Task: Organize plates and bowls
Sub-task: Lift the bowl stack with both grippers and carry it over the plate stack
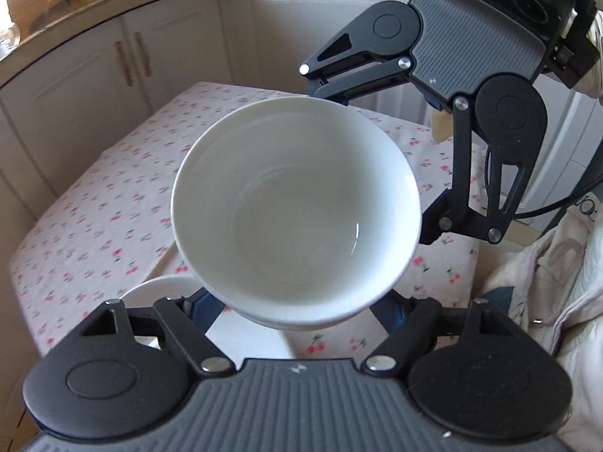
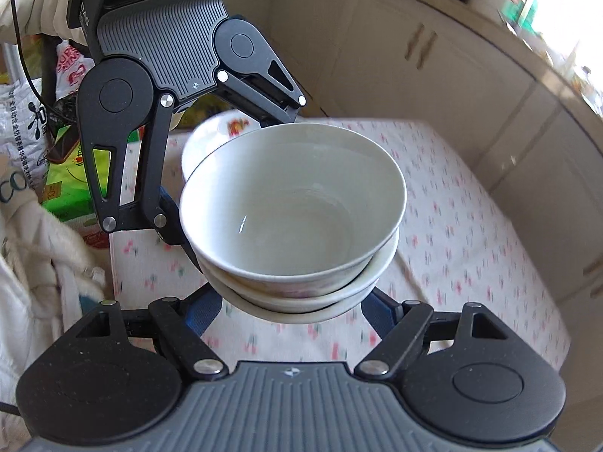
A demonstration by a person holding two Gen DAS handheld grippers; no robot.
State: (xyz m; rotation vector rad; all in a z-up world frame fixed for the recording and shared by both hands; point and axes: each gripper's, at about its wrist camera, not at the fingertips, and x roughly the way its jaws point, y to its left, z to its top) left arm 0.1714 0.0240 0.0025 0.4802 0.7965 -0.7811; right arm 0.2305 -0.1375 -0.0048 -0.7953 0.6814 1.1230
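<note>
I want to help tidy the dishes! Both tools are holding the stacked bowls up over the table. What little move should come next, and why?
Probably keep both tools level and carry the stack of bowls slowly together. The left tool and the right tool grip it from two sides above the flowered tablecloth, so one tool drifting could tip it. Another dish lies behind.

A stack of nested bowls is held clear above the table, open side up and slightly tilted, gripped from two opposite sides. The top bowl is plain white, glossy and empty; at least two further rims show beneath it (the lower ones carry a faint pink pattern on the outside). Behind the stack a separate white dish with a coloured motif shows partly, blurred.
</note>
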